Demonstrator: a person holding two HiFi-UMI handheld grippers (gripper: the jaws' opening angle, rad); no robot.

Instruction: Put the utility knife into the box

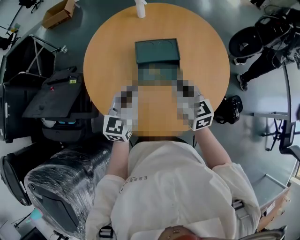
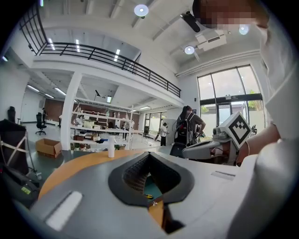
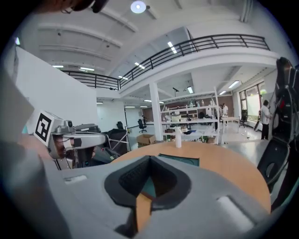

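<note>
A dark green box (image 1: 157, 50) lies on the round wooden table (image 1: 108, 56), just beyond both grippers. Through the hole between the left gripper's pads, a small yellow thing (image 2: 149, 196) shows on a teal surface; it may be the utility knife. I cannot make out the knife in the head view, where a blurred patch covers the space before the box. My left gripper (image 2: 149, 156) is shut with nothing in it. The right gripper (image 3: 149, 159) is shut and empty too, and points at the box (image 3: 180, 160). Their marker cubes (image 1: 117, 127) (image 1: 202, 116) hang over the near table edge.
A white bottle (image 1: 140, 8) stands at the table's far edge. Black cases and stands (image 1: 51, 93) crowd the left side, with a plastic-wrapped chair (image 1: 61, 183) nearer. A cardboard box (image 1: 58, 13) sits on the floor. A person (image 1: 262, 65) is at the right.
</note>
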